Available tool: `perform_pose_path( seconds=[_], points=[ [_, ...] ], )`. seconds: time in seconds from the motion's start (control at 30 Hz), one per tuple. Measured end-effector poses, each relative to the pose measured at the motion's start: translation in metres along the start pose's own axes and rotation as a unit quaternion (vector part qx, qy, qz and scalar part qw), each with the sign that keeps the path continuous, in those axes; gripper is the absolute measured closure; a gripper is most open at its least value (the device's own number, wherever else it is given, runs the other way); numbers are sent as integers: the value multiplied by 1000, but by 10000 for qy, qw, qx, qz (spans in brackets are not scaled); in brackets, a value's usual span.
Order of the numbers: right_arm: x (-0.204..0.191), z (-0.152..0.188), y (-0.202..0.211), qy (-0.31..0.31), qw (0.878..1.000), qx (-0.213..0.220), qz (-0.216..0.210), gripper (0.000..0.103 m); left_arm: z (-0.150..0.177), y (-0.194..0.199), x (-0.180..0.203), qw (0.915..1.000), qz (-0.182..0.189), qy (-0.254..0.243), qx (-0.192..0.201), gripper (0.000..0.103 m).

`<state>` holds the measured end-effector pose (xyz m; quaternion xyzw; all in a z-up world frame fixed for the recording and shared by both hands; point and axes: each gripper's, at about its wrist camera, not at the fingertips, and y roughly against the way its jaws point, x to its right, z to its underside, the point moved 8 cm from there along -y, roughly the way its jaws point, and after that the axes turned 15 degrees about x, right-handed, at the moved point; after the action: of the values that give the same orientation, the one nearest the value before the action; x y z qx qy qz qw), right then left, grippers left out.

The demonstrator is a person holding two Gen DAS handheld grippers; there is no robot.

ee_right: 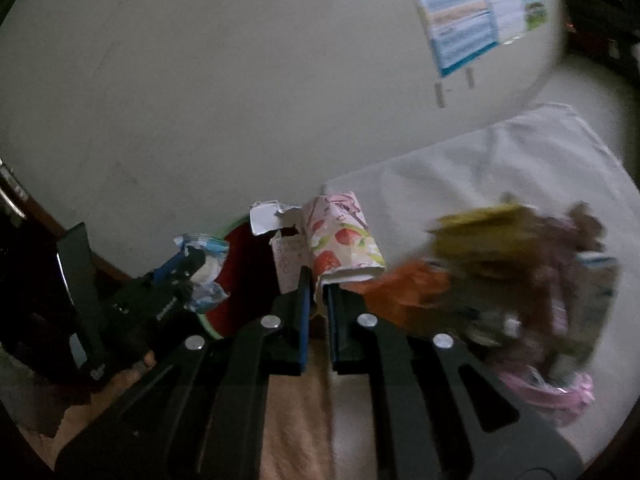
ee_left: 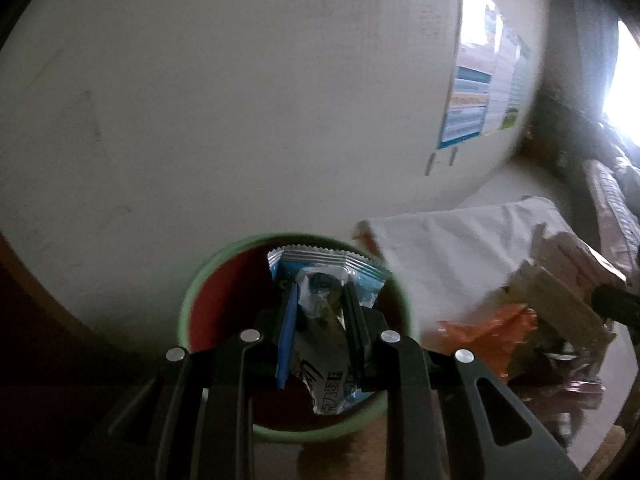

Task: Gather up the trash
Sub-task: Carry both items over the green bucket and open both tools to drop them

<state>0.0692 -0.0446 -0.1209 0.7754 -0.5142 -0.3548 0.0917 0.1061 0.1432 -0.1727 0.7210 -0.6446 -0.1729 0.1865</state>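
Over the bin (ee_left: 192, 304), a round tub with a pale green rim and a red inner wall, the left gripper (ee_left: 320, 300) hangs with its jaws narrowed on a blue-and-silver wrapper (ee_left: 320, 280). The wrapper's crimped top edge stands level with the far rim of the bin, and its lower end droops toward the near rim; whether it touches the red wall cannot be told. Room is left inside the bin on the gripper's left, where the red wall shows bare. Behind the bin rises a pale cardboard box (ee_left: 240, 100) with a printed label (ee_left: 472, 96) near its right edge.

To the right of the bin, the right gripper (ee_right: 318, 284) pinches a torn strawberry carton (ee_right: 340, 240) by its lower edge, the jaws drawn close together on the card. The carton stands tilted above the fingers, its ripped white flap (ee_right: 266, 216) reaching over the bin's (ee_right: 240, 268) right rim. The left gripper (ee_right: 188, 264) shows at the bin's left side with its wrapper (ee_right: 208, 272) over the opening.

Farther right of the bin a heap of trash (ee_right: 520, 280) lies blurred on a white cloth (ee_right: 520, 160): an orange wrapper (ee_right: 408, 292) nearest the right gripper, yellow and purple pieces beyond, something pink at the heap's near edge. The cloth's far part lies bare. Between the right gripper's arms a tan surface (ee_right: 296, 400) shows.
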Motion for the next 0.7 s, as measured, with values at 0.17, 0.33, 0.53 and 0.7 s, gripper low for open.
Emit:
perform_pose_path(
  seconds=[0.17,0.33,0.53,0.7],
  points=[
    [-36,4,-43,217,9991,-286,-212,94,9,-7,-32,9995,-262,108,-131,82],
    [-51,10,-79,415,9973,-548,-275,94,20,-12,-52,9986,-397,215,-258,82],
    [-61,22,-99,490,9953,-794,-265,94,32,-16,-64,9976,-458,357,-379,82],
    [-59,26,-108,409,9949,-896,-231,92,35,-19,-64,9975,-426,397,-411,79]
  ],
)
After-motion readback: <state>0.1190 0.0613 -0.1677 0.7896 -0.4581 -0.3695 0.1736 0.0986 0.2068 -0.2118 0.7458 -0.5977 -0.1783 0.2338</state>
